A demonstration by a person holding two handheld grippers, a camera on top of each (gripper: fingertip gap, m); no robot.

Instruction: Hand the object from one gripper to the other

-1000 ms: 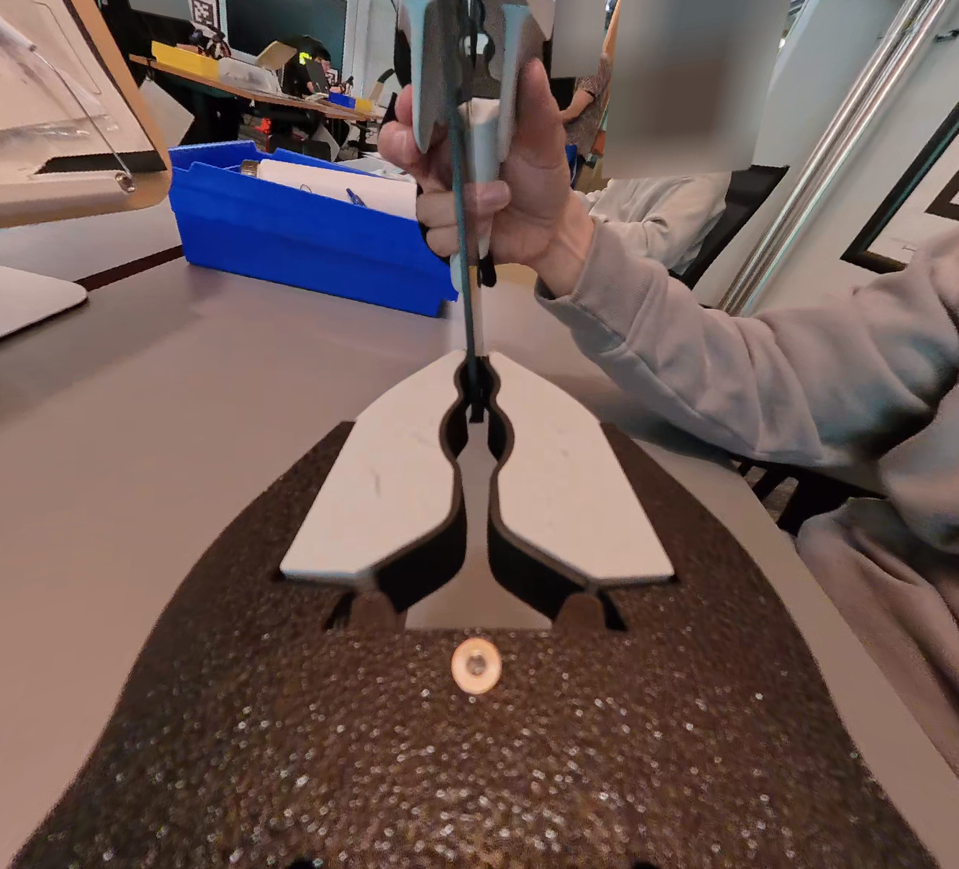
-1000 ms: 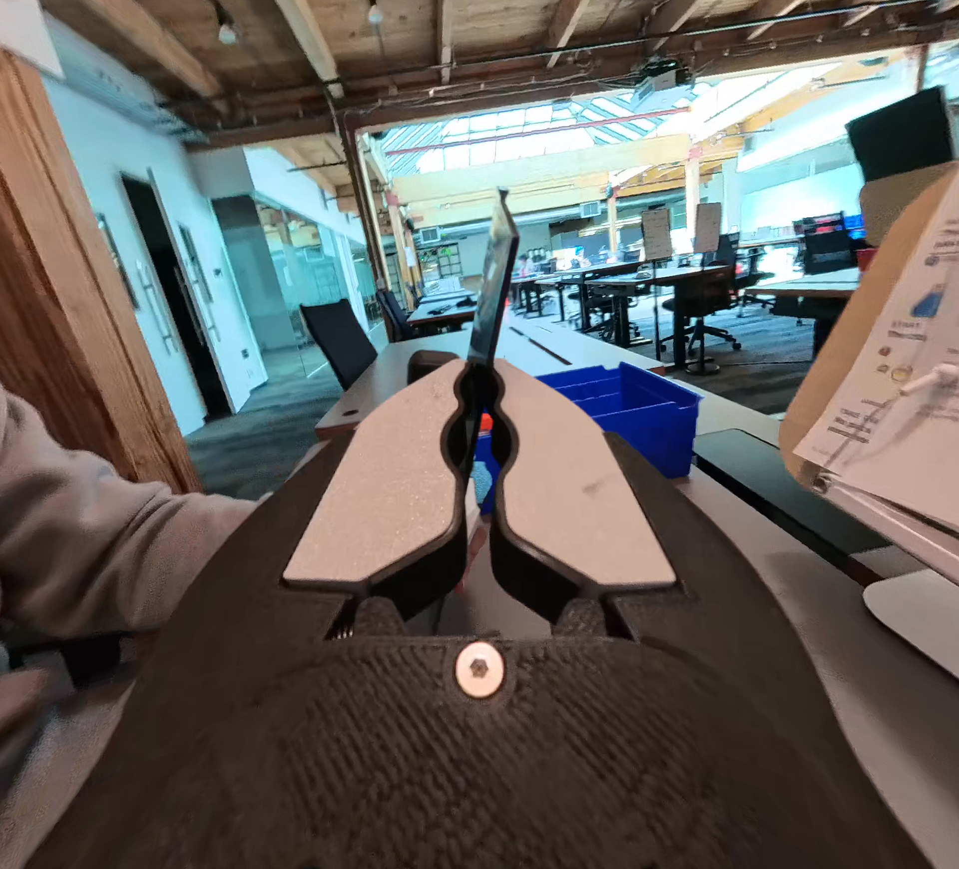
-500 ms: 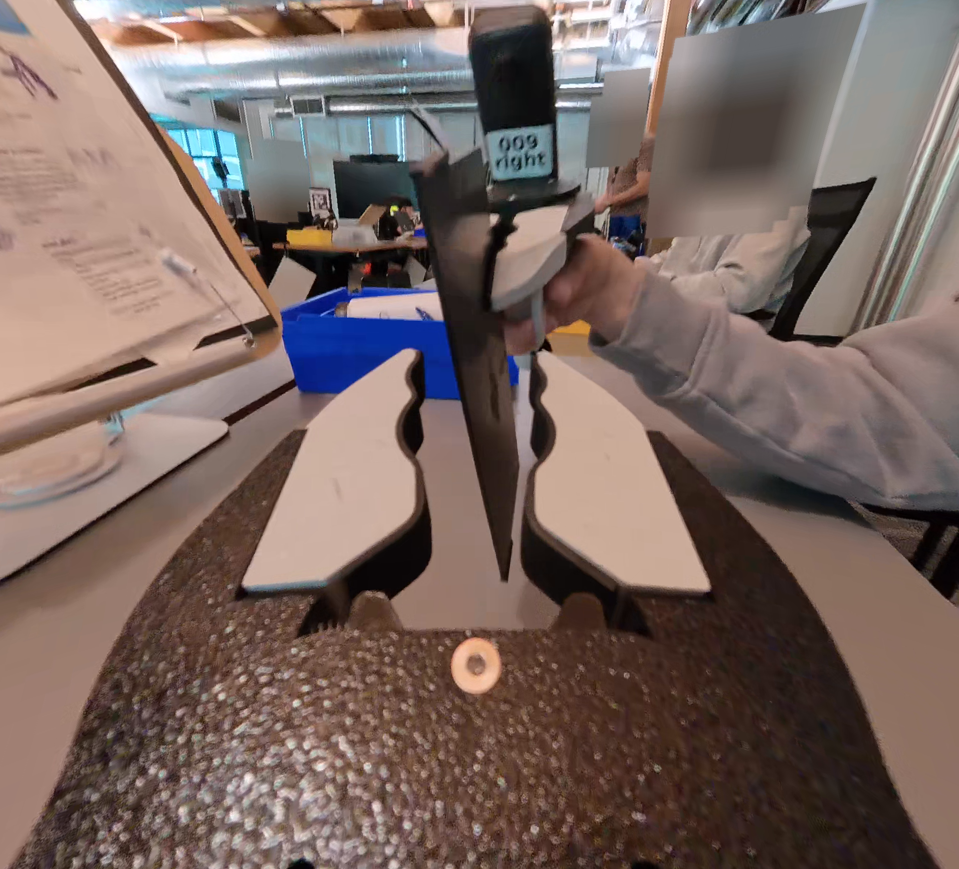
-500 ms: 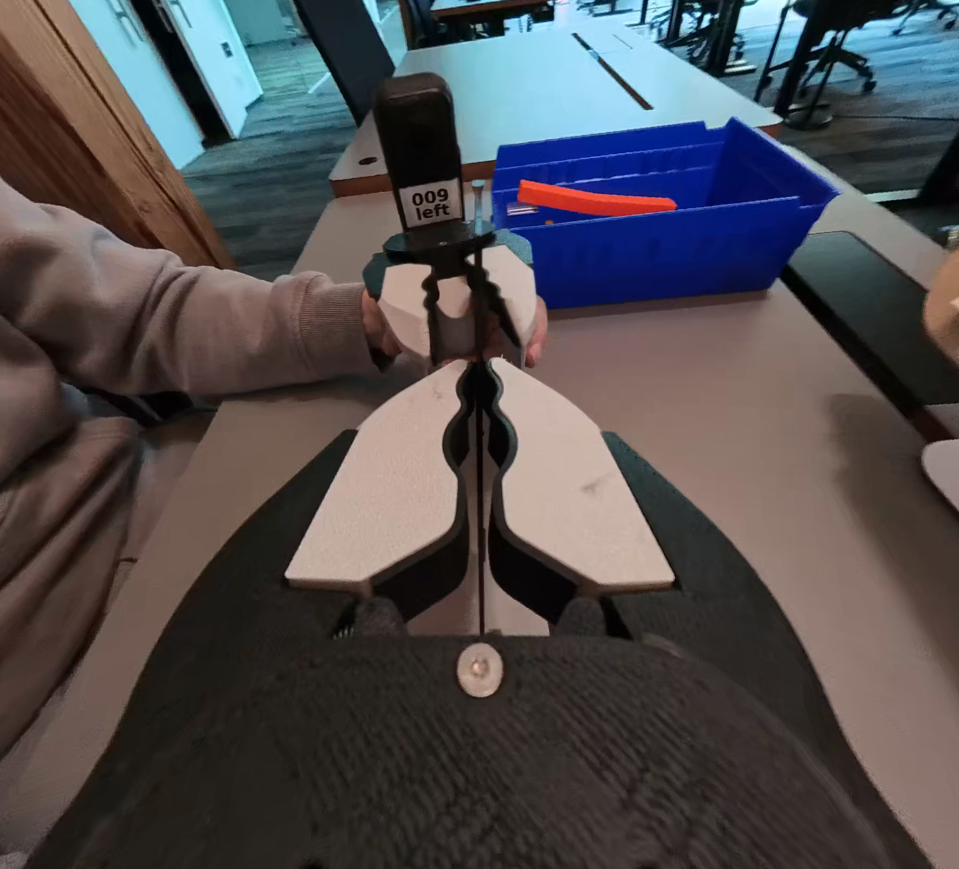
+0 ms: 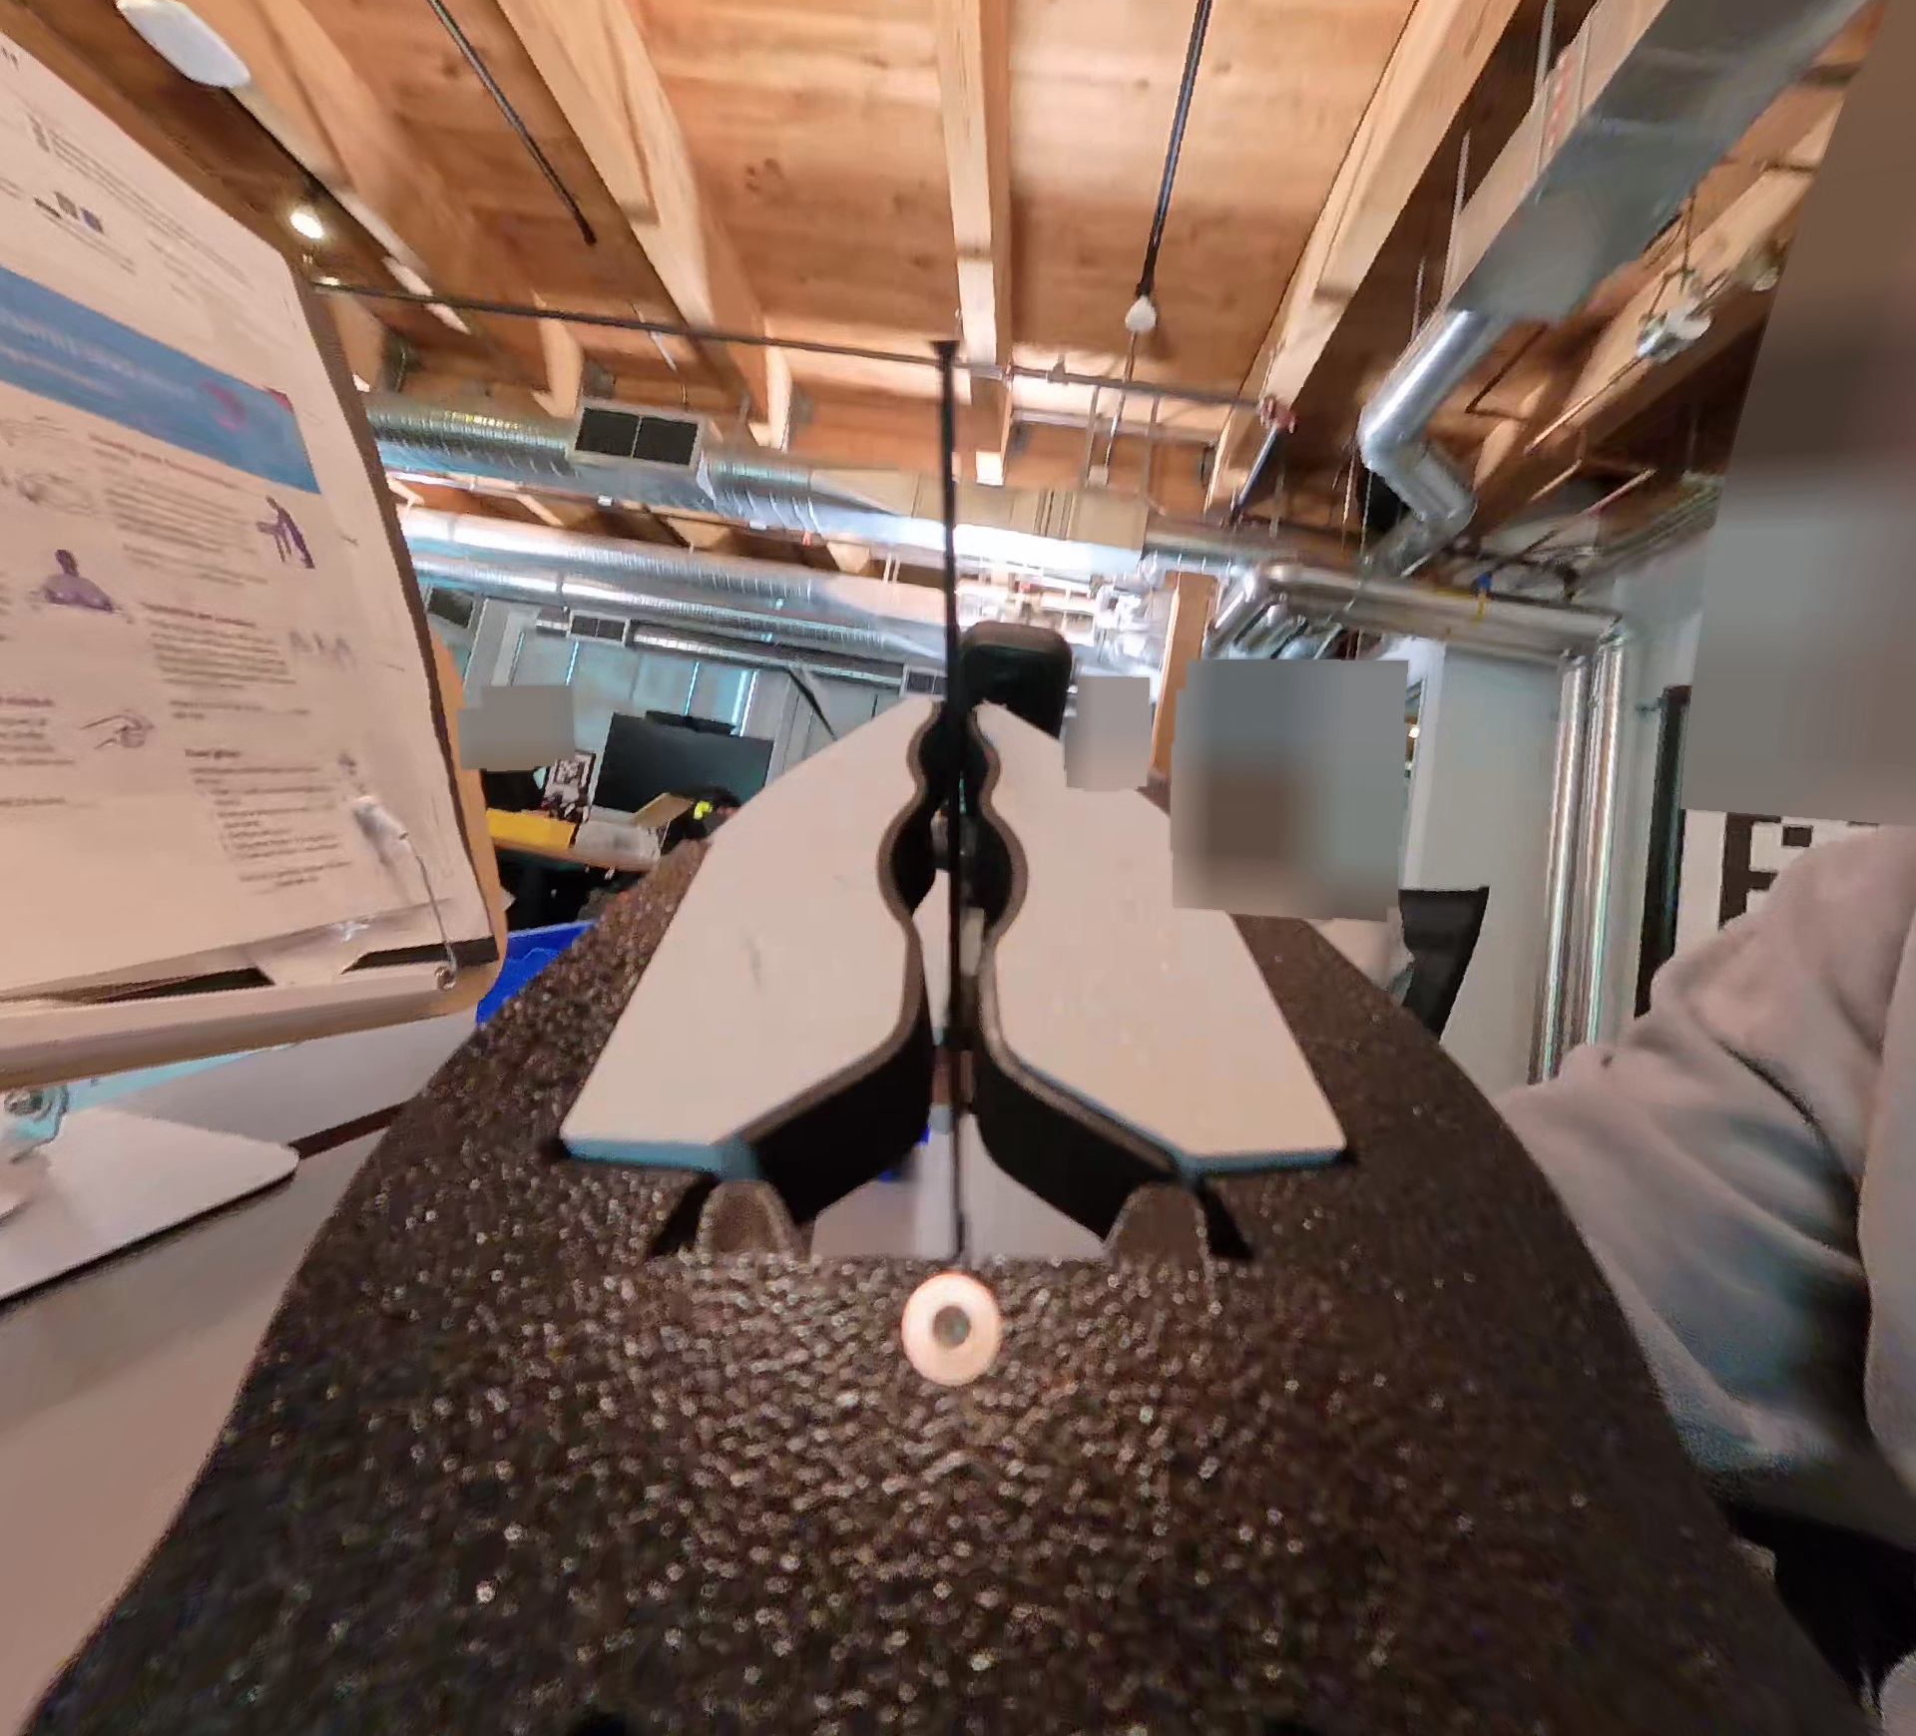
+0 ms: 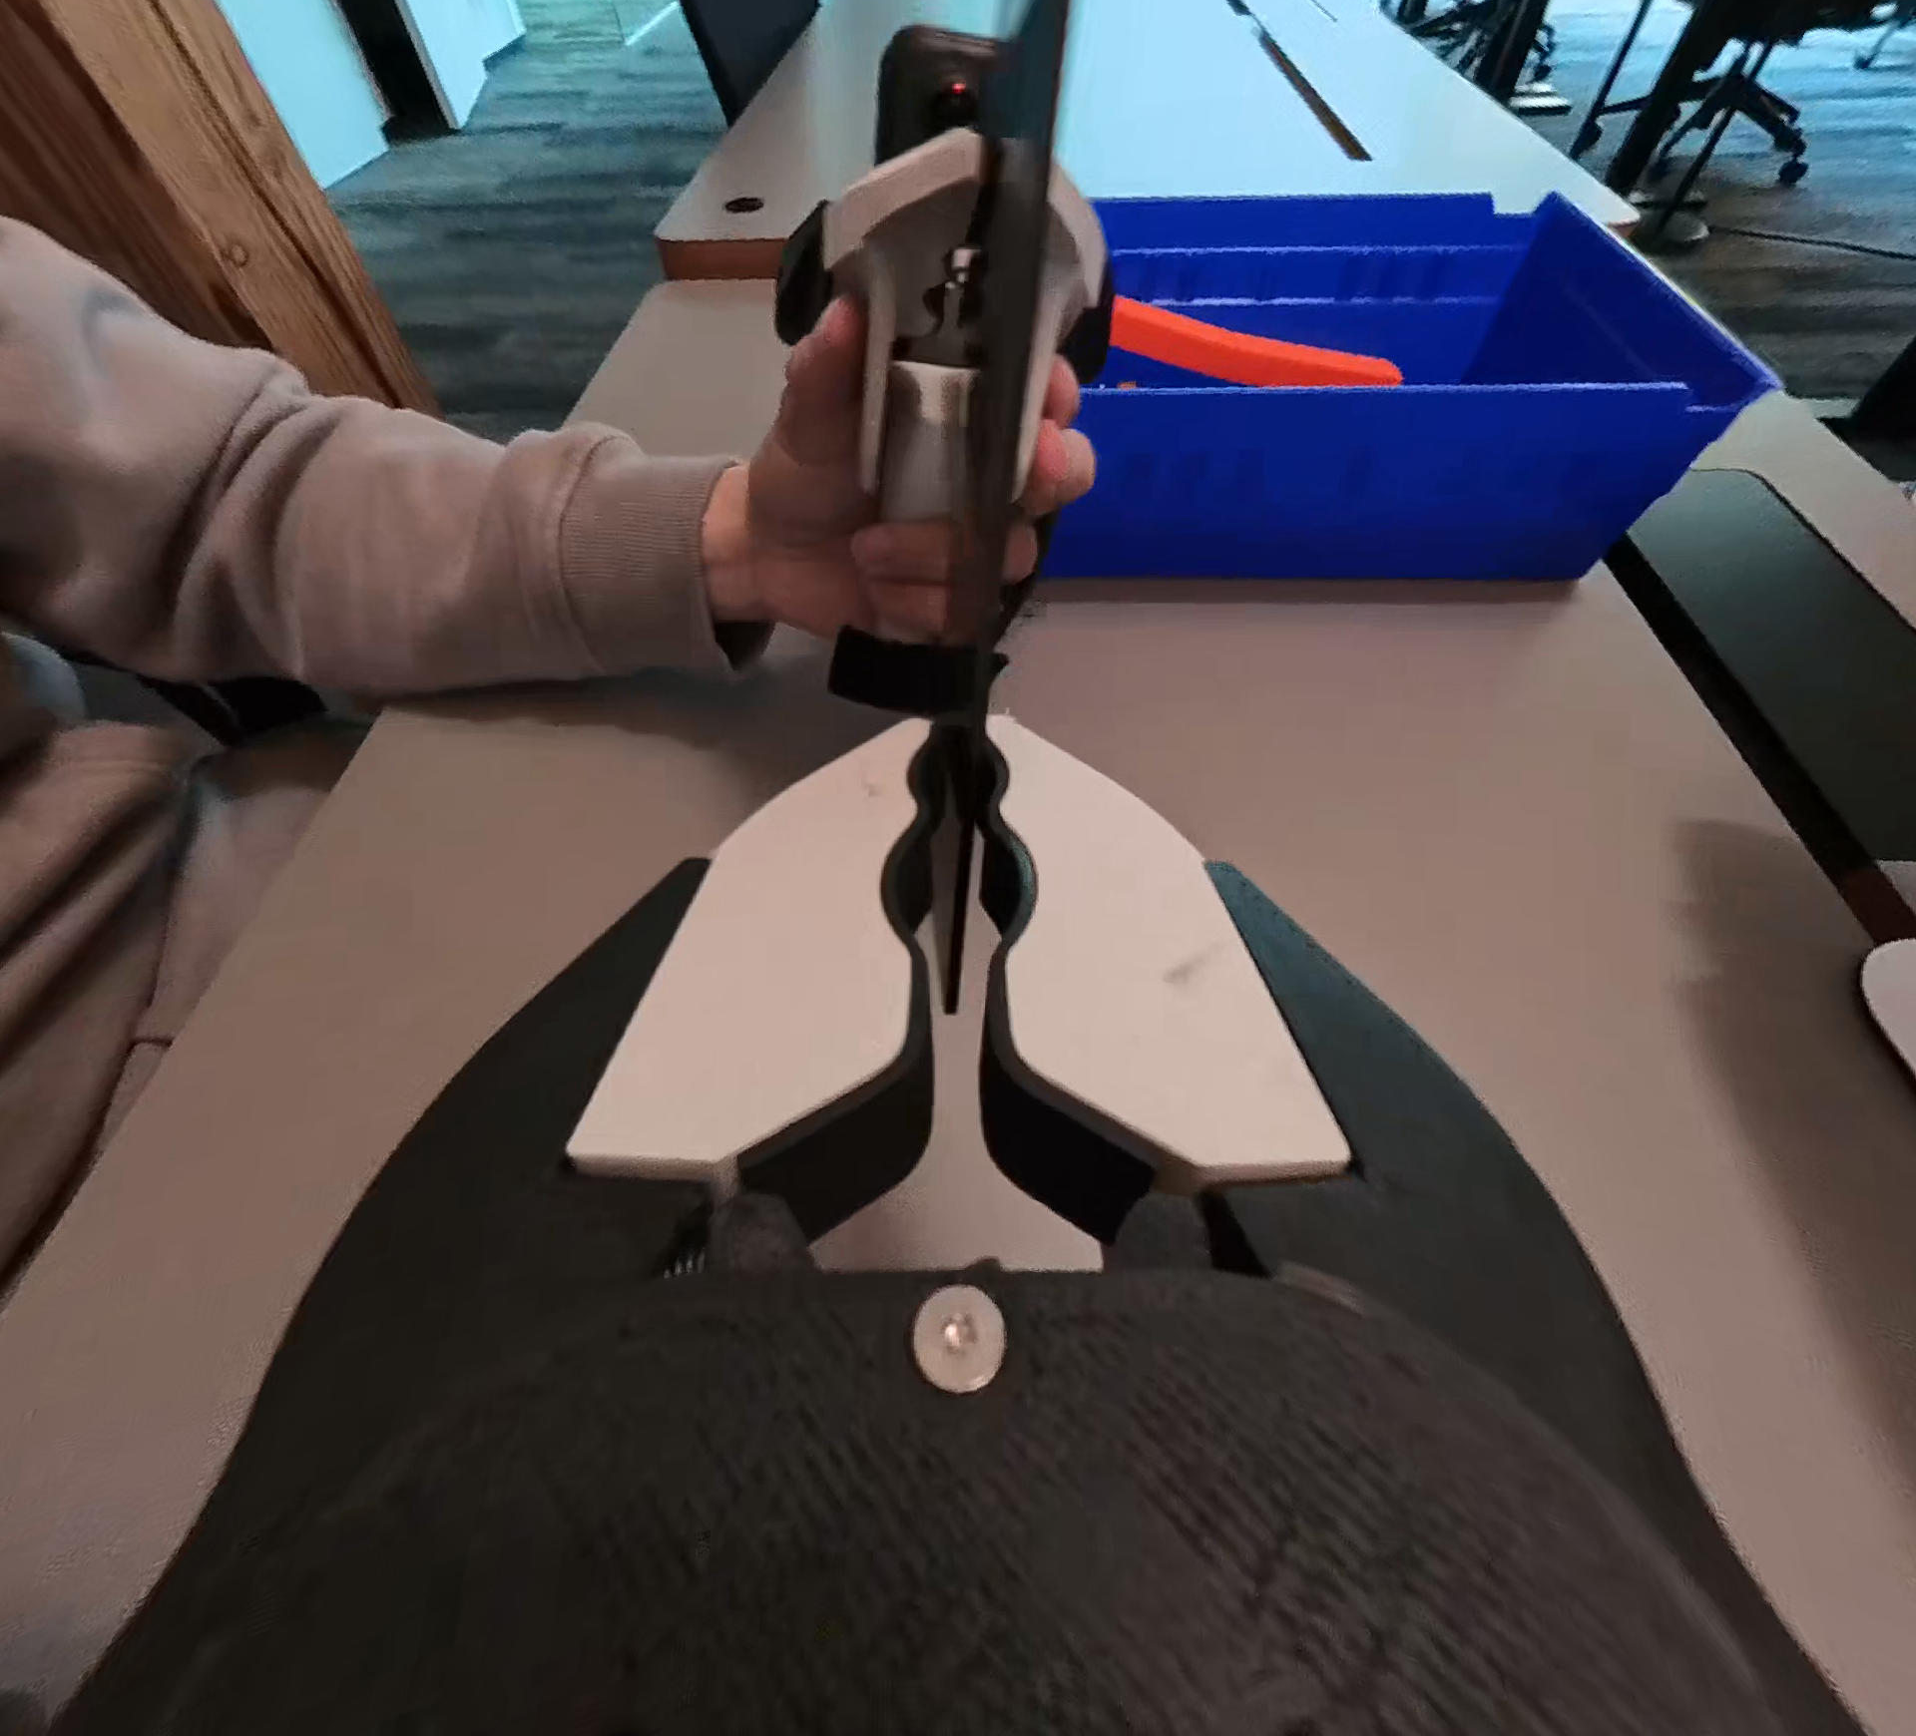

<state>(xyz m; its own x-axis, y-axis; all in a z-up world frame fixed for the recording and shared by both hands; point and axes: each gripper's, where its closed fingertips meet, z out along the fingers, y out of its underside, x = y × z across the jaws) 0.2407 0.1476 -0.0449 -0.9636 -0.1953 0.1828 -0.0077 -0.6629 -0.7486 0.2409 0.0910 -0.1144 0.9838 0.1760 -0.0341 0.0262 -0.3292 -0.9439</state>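
The object (image 5: 946, 546) is a thin, flat, dark strip. In the left wrist view I see it edge-on, running up from between the fingers toward the ceiling. My left gripper (image 5: 954, 714) is shut on it and tilted upward. In the right wrist view the strip (image 6: 1026, 28) runs down through the left gripper (image 6: 959, 287), which a hand holds, and its lower tip sits between my right gripper's fingers. My right gripper (image 6: 956, 735) is shut on that lower end. Both grippers hold the strip above the grey table (image 6: 1348, 805), facing each other.
A blue bin (image 6: 1348, 463) holding an orange tool (image 6: 1244, 349) stands on the table behind the left gripper. A paper on a document stand (image 5: 156, 598) stands at the left. A person's grey sleeve (image 5: 1659, 1116) fills the right side. There is about 9 cm between the tips of the two grippers.
Half a second ago the left gripper was open around the strip; now it is shut on it and tilted up. The right gripper still holds the strip's other end.
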